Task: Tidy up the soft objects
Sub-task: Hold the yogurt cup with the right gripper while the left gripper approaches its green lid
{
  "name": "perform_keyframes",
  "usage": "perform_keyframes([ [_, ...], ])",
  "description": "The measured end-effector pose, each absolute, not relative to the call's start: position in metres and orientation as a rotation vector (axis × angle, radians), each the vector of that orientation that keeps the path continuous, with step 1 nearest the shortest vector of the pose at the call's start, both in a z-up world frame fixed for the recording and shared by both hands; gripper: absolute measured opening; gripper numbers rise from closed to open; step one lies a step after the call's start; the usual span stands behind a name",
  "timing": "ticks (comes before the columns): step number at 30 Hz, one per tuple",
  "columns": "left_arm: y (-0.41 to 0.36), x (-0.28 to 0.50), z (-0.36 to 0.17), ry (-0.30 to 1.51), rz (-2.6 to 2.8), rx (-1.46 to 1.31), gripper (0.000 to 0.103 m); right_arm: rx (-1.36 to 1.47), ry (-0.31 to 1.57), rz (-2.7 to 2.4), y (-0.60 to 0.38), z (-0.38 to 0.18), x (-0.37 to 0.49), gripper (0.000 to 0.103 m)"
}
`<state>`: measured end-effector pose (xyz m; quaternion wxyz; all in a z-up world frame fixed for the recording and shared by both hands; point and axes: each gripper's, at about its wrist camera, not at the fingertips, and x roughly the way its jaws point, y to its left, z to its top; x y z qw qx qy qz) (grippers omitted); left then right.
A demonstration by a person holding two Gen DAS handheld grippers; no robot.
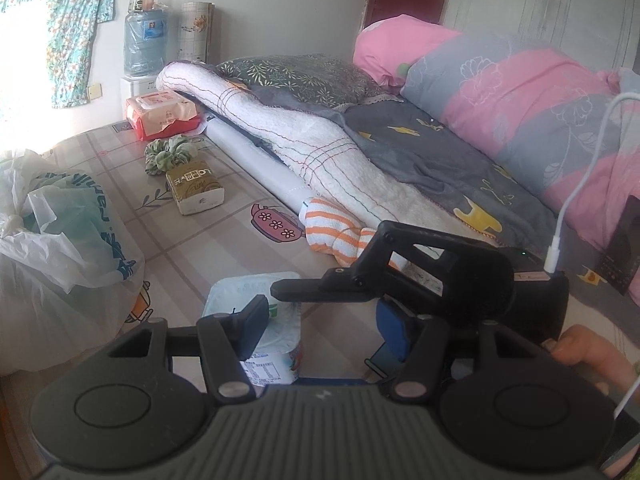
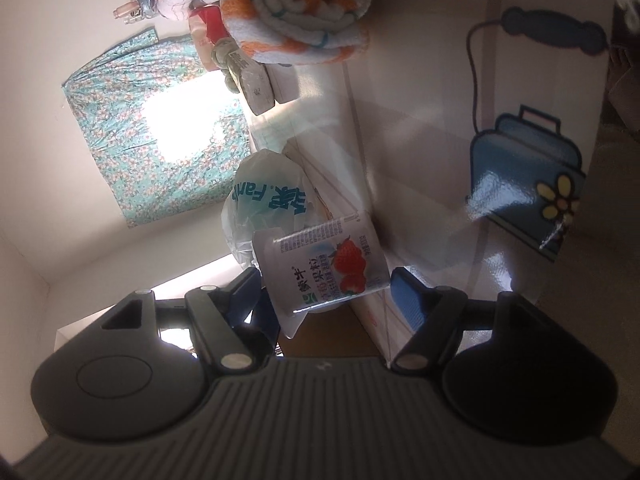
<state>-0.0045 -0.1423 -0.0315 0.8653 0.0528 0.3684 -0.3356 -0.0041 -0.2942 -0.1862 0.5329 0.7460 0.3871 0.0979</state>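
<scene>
Flanking one strawberry yogurt cup with fingers spread wide, the right gripper touches nothing; its label shows Chinese characters. The left gripper gapes wide just beside that cup. Beyond the cup lie one orange-striped rolled towel, one tissue pack, and one plastic bag printed "Fan", contents unclear.

The left wrist view looks level and forward over its tool across the bed. The right wrist view is rolled sideways, close behind the yogurt cup. Both share that cup and the striped towel.
</scene>
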Motion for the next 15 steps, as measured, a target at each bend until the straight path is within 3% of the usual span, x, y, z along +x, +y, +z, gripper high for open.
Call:
perform_keyframes([
  [5, -0.139, -0.011, -0.029, 0.76, -0.698, 0.14, 0.064, 1.711, 0.916, 0.25, -0.296, -0.172, -0.009, 0.072],
  [13, -0.122, -0.011, -0.026, 0.776, -0.669, 0.125, 0.065, 1.392, 0.898, 0.2, -0.303, -0.123, -0.025, 0.073],
  [15, -0.118, -0.011, -0.024, 0.78, -0.672, 0.127, 0.069, 1.3, 0.877, 0.175, -0.305, -0.11, -0.029, 0.073],
])
